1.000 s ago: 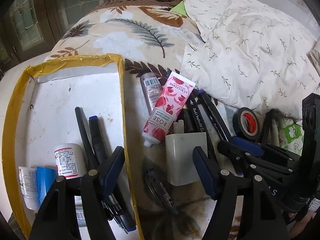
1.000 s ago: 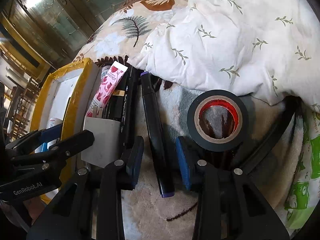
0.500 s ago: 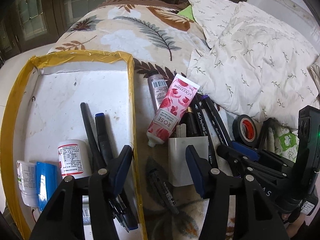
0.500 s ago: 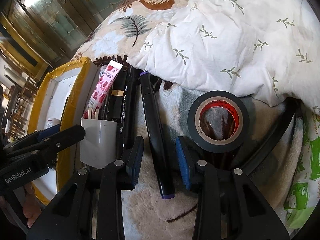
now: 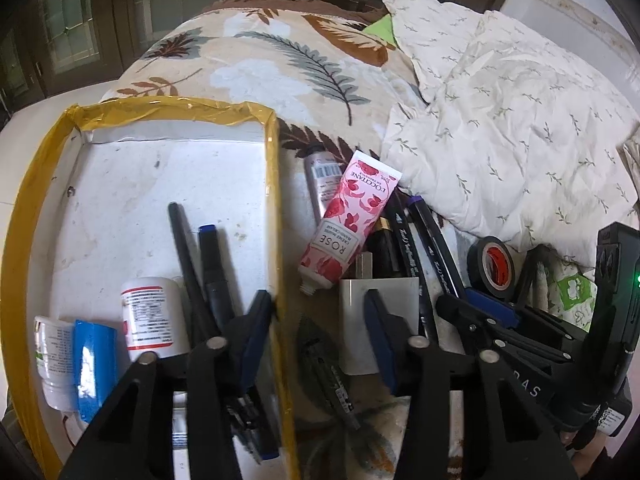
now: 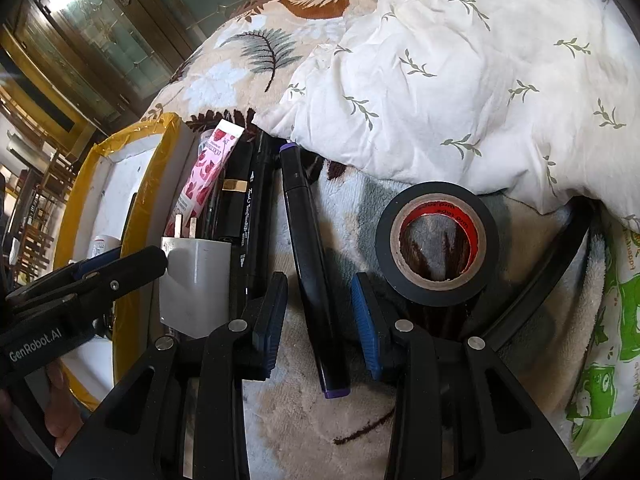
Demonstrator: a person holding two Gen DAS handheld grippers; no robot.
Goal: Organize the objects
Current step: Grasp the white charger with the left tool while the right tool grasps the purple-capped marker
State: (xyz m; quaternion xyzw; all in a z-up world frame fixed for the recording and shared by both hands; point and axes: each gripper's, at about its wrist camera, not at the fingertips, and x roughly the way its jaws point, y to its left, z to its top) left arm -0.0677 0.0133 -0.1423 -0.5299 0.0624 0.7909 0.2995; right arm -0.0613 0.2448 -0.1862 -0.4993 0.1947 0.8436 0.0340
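From the left wrist view, my left tool [image 5: 316,340] is closing, and nothing is gripped yet. Its left finger hangs over the yellow rim of the tray [image 5: 276,216]; its right finger lies over the white charger [image 5: 380,300], which rests on the bed just beside the tray. A dark folded item lies on the blanket between the fingers; I cannot tell what it is. The charger looks like hard, smooth plastic, light and stiff, so I think its flat sides are the best place to take it, away from the metal prongs. The pink hand cream tube [image 5: 348,220] next to it is soft and will give under pressure. In the tray there are already two pens and a small white bottle [image 5: 154,312].

From the right wrist view, my right tool [image 6: 320,320] is half open around the black marker [image 6: 308,256], with both pads apart from it. The marker is stiff, round and may roll; the middle of the barrel seems the safest place. The black tape roll [image 6: 438,244] lies near it on the right. The surface is a soft fleece blanket [image 6: 248,64] on a bed, with a white quilt [image 6: 460,60] behind, and wooden glass doors farther in the room.
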